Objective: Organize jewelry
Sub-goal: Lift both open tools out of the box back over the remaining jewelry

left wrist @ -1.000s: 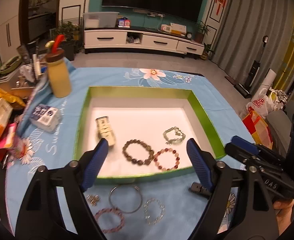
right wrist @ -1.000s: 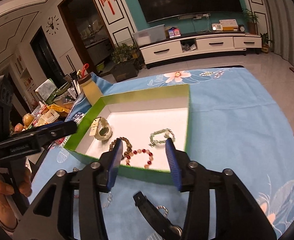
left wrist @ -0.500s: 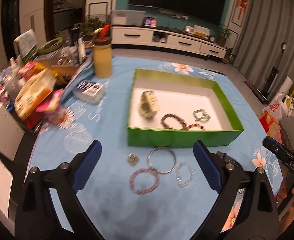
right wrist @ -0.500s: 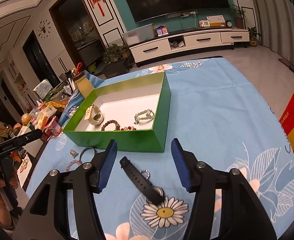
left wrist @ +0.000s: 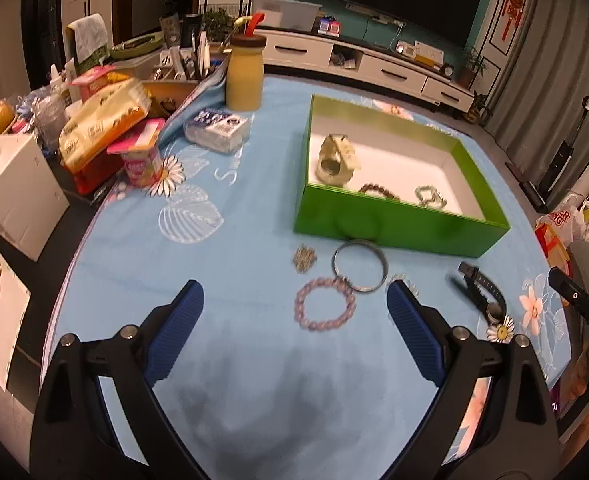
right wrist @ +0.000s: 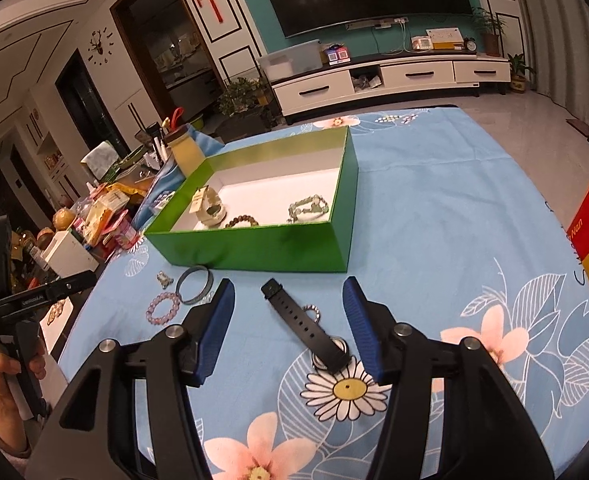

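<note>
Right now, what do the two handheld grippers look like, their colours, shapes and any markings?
Both match: the left gripper and right gripper have black angular arms with silver bolt heads, ending in ribbed blue pads. Seen from the side, the left one is a black bar on a handle with small white lettering, too small to read reliably.

We see our left gripper [left wrist: 294, 320] gaping at frame bottom, pink bead bracelet [left wrist: 325, 305] between its blue fingers [left wrist: 174, 336], green box [left wrist: 398, 228] upper right.
</note>
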The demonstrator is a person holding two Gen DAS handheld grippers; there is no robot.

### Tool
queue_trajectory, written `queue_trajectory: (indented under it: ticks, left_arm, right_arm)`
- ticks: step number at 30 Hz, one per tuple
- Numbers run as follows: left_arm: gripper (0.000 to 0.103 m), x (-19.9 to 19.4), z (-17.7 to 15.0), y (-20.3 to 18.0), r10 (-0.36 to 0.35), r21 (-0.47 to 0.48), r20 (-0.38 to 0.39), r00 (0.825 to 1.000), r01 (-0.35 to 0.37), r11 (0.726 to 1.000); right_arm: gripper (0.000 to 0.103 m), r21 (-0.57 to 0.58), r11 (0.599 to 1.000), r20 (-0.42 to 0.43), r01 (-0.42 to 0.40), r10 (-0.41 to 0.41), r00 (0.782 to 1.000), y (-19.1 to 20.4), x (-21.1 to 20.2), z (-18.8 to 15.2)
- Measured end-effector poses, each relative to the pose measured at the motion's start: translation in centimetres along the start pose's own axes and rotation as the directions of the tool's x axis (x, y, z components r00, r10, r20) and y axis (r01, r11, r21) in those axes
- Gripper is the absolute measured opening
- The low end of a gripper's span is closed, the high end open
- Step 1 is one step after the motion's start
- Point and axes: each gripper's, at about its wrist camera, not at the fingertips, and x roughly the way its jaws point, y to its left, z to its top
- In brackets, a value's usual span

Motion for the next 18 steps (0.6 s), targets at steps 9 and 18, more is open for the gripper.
queue_trajectory:
  ticks: [9,18]
  left_arm:
    - [0.094,0.8,-2.1,0.9,0.003,-0.016,-0.043,0.999,-0.004,1.0]
    - [0.094,2.0,-3.2,0.9,0.0,-0.016,-0.073,0.997,-0.002,1.0]
  right_arm:
    - [0.057,-0.01,1.0,-0.042,-0.019,0.019,0.999,0.5,0.3,-1.8]
    - [0.057,-0.063,0.996,-0.089,-0.064,0.058,0.994,2.4,1.7,-2.9]
